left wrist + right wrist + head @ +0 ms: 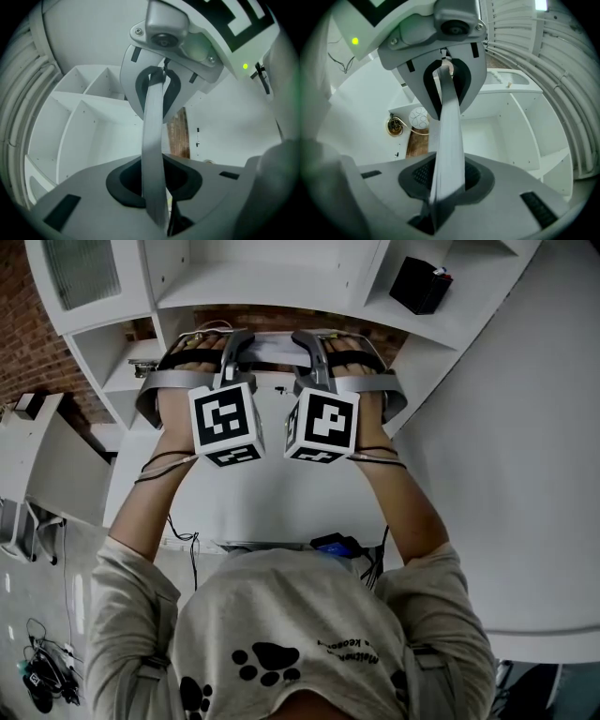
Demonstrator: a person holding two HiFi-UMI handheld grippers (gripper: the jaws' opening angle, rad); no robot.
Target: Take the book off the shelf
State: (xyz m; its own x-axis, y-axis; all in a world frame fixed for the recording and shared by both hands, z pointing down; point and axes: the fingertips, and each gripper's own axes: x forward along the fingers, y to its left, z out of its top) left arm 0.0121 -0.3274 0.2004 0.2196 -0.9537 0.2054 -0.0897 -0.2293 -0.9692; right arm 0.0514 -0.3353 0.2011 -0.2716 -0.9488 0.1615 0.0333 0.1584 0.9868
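Item: book (272, 351), thin, pale grey, held edge-on at the mouth of the middle compartment of a white shelf (272, 282). It sits between the two grippers, just beyond the marker cubes. Left gripper (153, 136): clenched on one margin of the book, pads pressing both faces. Right gripper (447, 136): likewise clamped on the opposite margin. Handling note, as a judgement: the book is best drawn straight back toward the body. Both grippers should travel together and level, since uneven pull could twist or bow so slim a volume or let it slip from a pad. It should also be kept clear of the compartment walls until it is fully out. Not determinable: whether the far edge of the book rests on the shelf board or already hangs free. The hands and cubes cover most of it in the head view, and the gripper views show only its edge. Cover, title and full outline: unseen. Also present: a black box (420, 284) in an upper right compartment, nature unclear.
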